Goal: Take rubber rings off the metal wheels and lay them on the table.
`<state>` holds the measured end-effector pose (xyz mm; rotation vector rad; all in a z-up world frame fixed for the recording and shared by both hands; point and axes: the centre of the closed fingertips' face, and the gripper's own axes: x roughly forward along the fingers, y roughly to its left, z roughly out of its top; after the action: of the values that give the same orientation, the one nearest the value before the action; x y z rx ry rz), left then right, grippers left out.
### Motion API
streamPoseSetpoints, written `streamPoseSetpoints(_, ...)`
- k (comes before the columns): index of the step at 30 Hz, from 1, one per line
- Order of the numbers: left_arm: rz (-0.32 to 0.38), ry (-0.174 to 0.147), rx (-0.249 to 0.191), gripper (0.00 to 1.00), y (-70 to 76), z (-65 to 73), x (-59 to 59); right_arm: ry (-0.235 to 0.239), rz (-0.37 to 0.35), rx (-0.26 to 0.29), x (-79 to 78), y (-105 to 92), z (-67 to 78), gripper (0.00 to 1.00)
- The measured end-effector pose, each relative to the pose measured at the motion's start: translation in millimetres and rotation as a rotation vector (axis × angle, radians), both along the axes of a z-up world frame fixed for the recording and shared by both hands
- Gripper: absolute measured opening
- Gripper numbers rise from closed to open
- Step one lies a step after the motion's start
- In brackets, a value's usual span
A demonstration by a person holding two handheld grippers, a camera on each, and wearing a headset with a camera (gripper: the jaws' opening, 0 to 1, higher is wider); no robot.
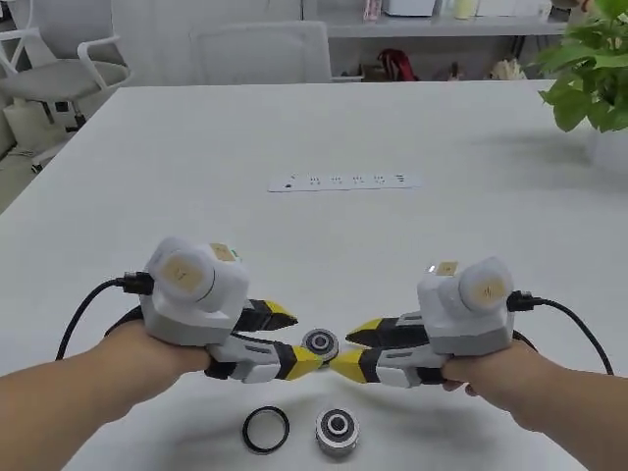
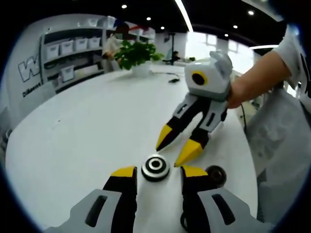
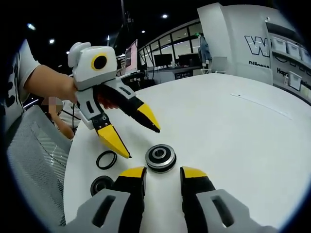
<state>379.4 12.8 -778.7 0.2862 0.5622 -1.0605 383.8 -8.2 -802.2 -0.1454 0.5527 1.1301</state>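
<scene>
Open table (image 1: 196,147) ahead, power strip (image 1: 343,182) mid-table, plant (image 1: 589,69) far right

A wheel (image 1: 320,343) is set on the table (image 1: 196,177) between the left gripper (image 1: 302,339) and the right gripper (image 1: 345,349), whose tips are pointed at it from either side. Nearer the person, a loose ring (image 1: 266,429) is laid left of a second wheel (image 1: 337,432), seemingly just apart. A power strip (image 1: 343,182) is placed farther back at mid-table, a plant (image 1: 589,69) at the far right corner, and a chair (image 1: 260,49) beyond the far edge.
</scene>
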Motion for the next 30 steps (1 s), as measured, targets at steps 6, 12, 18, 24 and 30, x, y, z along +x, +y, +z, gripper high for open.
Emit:
streamPoseSetpoints(6, -0.003, -0.001, 0.007, 0.31, -4.2, -2.6, 3.8, 0.003, 0.004, 0.000, -0.3, 0.3, -0.8, 0.25)
streamPoseSetpoints(12, -0.008, 0.001, 0.017, 0.26, -7.1, -7.1, 5.6, 0.006, 0.005, 0.000, -0.8, 0.7, -2.0, 0.25)
streamPoseSetpoints(18, -0.004, 0.006, 0.019, 0.21, -10.3, -9.9, 6.3, 0.008, 0.004, 0.002, -0.5, 1.9, -2.8, 0.25)
streamPoseSetpoints(24, 0.002, -0.008, 0.033, 0.20, -10.5, -14.1, 9.6, 0.005, 0.004, 0.004, -0.6, 2.1, -2.8, 0.25)
streamPoseSetpoints(30, 0.002, -0.027, 0.053, 0.17, -11.7, -15.9, 10.2, 0.003, 0.005, 0.007, -0.6, 3.0, -1.6, 0.25)
